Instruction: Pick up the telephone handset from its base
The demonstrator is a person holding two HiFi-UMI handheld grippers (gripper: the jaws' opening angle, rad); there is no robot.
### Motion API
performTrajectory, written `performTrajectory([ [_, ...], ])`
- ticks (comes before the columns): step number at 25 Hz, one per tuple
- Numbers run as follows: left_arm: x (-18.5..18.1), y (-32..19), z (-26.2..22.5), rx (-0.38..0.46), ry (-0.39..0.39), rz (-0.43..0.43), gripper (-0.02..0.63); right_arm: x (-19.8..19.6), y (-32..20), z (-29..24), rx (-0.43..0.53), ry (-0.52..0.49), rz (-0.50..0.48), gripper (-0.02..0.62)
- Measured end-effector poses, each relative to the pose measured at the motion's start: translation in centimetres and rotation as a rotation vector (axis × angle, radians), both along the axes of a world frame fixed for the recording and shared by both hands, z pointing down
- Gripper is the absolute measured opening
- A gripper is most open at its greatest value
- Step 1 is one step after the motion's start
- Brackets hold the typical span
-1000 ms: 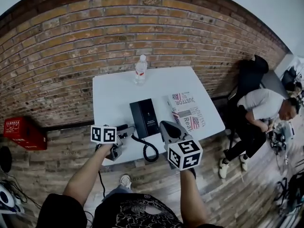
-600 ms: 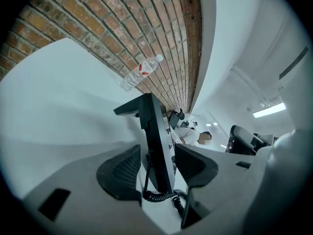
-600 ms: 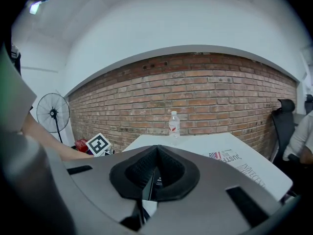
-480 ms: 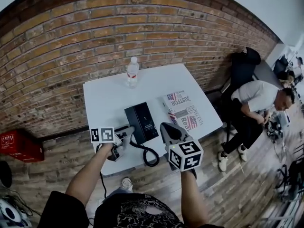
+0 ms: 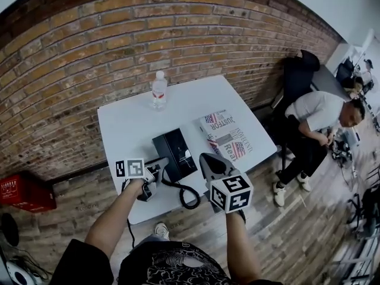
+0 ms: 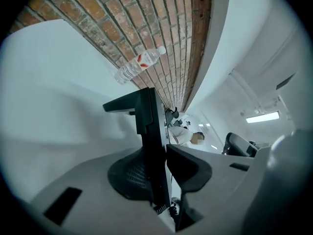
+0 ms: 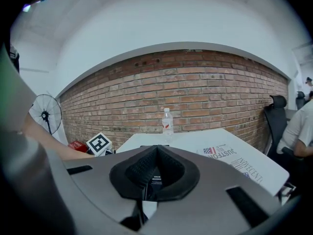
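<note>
A black telephone (image 5: 177, 152) lies on the white table (image 5: 127, 129), its coiled cord (image 5: 189, 196) hanging off the near edge. My left gripper (image 5: 155, 170) is at the phone's left side. In the left gripper view the handset (image 6: 150, 131) stands edge-on between the jaws of the left gripper (image 6: 159, 153), which are closing, and both pads touch it. My right gripper (image 5: 208, 161) hovers just right of the phone near the table's front edge. In the right gripper view the right gripper (image 7: 155, 153) is shut with nothing in it.
A water bottle (image 5: 158, 91) stands at the table's far side and a newspaper (image 5: 228, 136) lies right of the phone. A seated person (image 5: 323, 114) and a dark chair (image 5: 300, 76) are to the right. A red box (image 5: 27, 192) sits on the floor at left, by the brick wall.
My left gripper has moved in to the phone's left side and its jaws have come round the handset. The right gripper has barely moved.
</note>
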State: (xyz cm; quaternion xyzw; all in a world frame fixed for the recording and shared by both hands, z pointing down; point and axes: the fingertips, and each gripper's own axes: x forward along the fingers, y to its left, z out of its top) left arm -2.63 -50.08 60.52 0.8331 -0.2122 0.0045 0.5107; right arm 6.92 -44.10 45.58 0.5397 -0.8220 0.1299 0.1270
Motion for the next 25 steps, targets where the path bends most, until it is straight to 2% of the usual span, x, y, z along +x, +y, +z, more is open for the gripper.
performTrajectory([
  [5,-0.1,-0.2,0.2,-0.045,0.037,0.005,0.091,0.8,-0.2,0.2,-0.006,0.002,0.020,0.000],
  [18,-0.2,-0.1,0.0,-0.067,0.020,-0.030,0.086,1.7,1.1,0.1,-0.006,-0.002,0.031,0.000],
  [25,-0.1,0.3,-1.0,-0.055,0.038,-0.042,0.074,2.9,2.2,-0.1,-0.004,-0.011,0.051,-0.001],
])
